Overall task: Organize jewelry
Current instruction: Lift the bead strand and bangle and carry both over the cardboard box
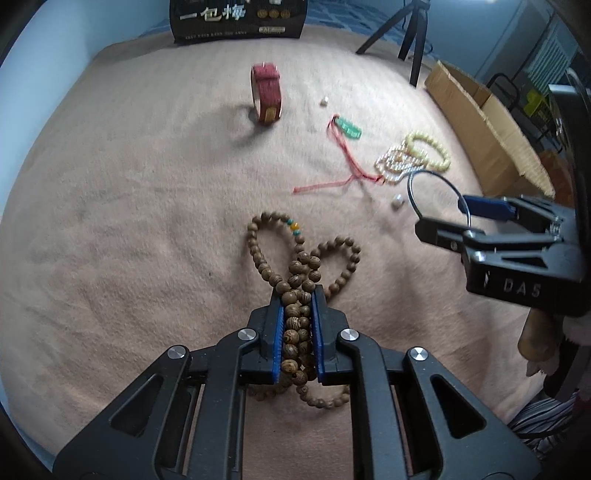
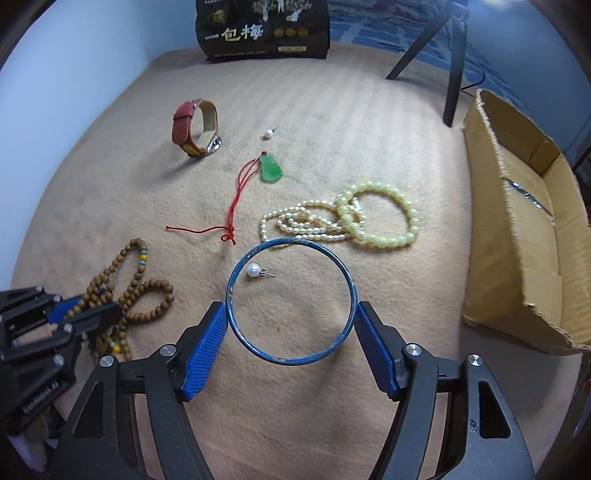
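Jaws of left gripper (image 1: 298,295) clamped on wooden bead strand (image 1: 295,266), right gripper (image 2: 290,314) jaws clamped across blue bangle (image 2: 290,301).

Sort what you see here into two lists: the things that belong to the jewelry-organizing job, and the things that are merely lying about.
Part of the job:
- wooden bead strand, clamped in left gripper
- blue bangle, held across right gripper
- pearl earrings
- pearl strand
- yellow bead bracelet
- green pendant
- red watch
- cardboard box, probably

Lying about:
- black snack bag
- tripod
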### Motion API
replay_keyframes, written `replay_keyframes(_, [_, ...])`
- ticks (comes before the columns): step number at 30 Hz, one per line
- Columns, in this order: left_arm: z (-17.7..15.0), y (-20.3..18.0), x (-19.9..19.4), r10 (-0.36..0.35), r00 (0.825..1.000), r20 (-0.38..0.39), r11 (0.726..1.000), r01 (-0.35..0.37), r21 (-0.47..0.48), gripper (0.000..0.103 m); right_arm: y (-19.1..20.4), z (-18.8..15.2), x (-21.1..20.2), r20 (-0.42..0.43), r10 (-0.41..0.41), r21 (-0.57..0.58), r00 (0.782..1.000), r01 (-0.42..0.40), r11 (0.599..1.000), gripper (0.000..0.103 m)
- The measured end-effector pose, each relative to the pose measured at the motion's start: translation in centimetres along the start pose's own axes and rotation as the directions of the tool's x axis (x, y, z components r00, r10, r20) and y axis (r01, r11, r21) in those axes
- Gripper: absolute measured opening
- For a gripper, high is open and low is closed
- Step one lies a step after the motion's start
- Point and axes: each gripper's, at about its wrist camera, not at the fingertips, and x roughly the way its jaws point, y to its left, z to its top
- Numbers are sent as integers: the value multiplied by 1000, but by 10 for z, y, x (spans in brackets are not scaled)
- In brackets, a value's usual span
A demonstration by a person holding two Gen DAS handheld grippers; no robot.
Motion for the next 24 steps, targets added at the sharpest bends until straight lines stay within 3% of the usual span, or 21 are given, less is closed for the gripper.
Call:
replay_keyframes(12, [19, 0, -33, -73, 993, 90, 996, 77, -44, 11, -18, -5, -48, 92, 11, 29, 996, -14, 999, 70])
replay_keyframes(24, [54, -16, -90, -149, 960, 238, 988, 157, -13, 11, -43, 3, -98, 202, -41, 46, 979, 33, 998, 70])
